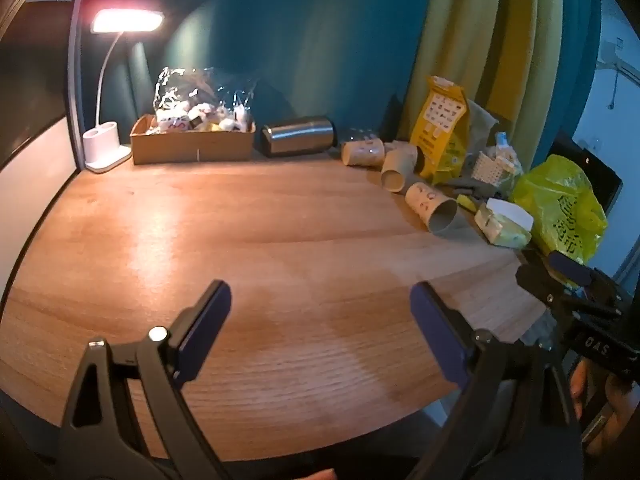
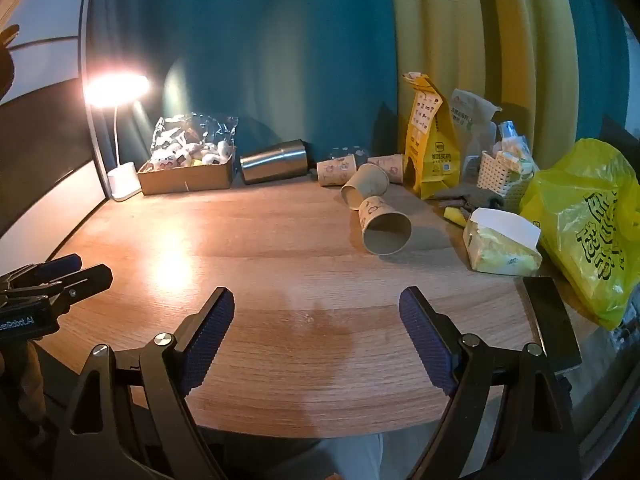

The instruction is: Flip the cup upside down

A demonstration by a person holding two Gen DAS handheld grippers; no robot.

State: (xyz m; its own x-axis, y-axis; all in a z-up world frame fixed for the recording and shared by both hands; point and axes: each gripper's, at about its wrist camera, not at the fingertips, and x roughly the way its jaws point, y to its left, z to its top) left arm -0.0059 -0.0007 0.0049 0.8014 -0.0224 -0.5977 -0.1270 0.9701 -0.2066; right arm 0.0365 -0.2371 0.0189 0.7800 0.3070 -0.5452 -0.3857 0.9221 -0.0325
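Teal wall backs the wooden desk [image 2: 280, 248], where we see four paper cups lying sideways; the nearest cup [image 2: 384, 226] opens toward us. We hold the left gripper [image 1: 320, 308] and right gripper [image 2: 316, 312] above bare desk, fingers spread wide, gripping nothing.

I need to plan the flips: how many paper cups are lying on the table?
4 paper cups, all on their sides: nearest, one behind it, back-left, back-right by the yellow bag. More may be hidden.
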